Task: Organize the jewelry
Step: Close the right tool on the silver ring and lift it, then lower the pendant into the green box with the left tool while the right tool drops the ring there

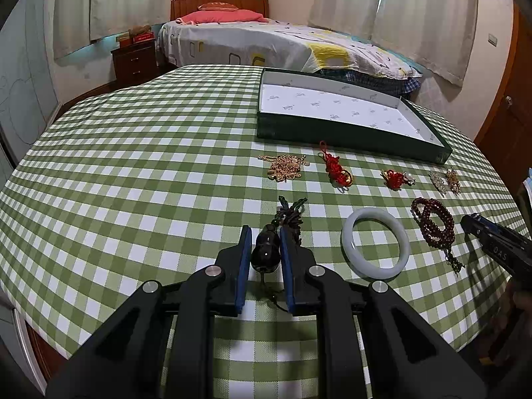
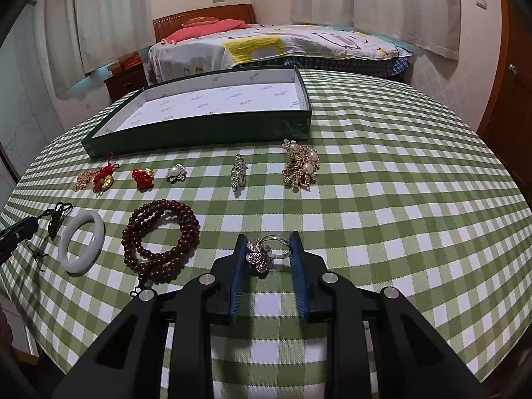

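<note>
My left gripper is shut on a black gourd pendant with a dark green knotted cord, low over the checked table. My right gripper is open around a silver rhinestone brooch with rings, and its jaws do not touch it. An open green tray with a white lining stands behind the jewelry; it also shows in the right wrist view. A white jade bangle and a dark red bead strand lie to the right of my left gripper.
In a row before the tray lie a gold chain, a red knot charm with gold, a small red charm, a pearl brooch, a crystal clip and gold pearl brooches. A bed stands beyond the table.
</note>
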{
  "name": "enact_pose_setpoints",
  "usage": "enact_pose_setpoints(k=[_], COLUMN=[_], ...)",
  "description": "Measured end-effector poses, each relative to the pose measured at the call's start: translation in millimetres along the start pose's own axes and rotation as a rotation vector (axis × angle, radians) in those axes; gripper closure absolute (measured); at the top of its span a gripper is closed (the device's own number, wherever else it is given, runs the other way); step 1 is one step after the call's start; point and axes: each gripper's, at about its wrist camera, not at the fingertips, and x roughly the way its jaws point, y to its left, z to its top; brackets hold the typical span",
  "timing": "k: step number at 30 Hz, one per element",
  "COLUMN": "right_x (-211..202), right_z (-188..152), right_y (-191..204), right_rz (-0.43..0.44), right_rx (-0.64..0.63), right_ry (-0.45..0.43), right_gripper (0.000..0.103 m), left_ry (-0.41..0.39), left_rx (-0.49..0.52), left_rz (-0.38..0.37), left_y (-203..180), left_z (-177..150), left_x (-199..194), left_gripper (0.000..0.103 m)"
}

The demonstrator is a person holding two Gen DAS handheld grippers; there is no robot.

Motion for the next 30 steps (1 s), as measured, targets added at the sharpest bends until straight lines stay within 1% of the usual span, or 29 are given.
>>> enact_pose_setpoints(k=[8,18,23,26,30], right_x=[-6,-23,-36,-38,-34], right_z=[0,10,31,51,78], right_y=[-2,-1,3,6,10], right_rz=[0.007,0.032,0.047,0.055,0.064], right_rx=[0.006,0.011,0.000,-0.011,-0.030], right_ry=[-0.015,-0.064,-0.119,-0.157,-0.196], right_gripper=[0.077,0.077,0.077,0.077,0.077], left_ry=[-0.030,-0.119,-0.161,-0.186,-0.221], left_rx=[0.000,-0.001,0.014,0.024,0.054], left_rz=[-0.005,-0.023,-0.044,-0.067,-0.078], left_y=[-1,-8,-18,-27,-38], left_z=[5,26,47,66,87], left_x=[-10,-36,-41,-39,-31], left_gripper=[0.086,0.086,0.086,0.086,0.086])
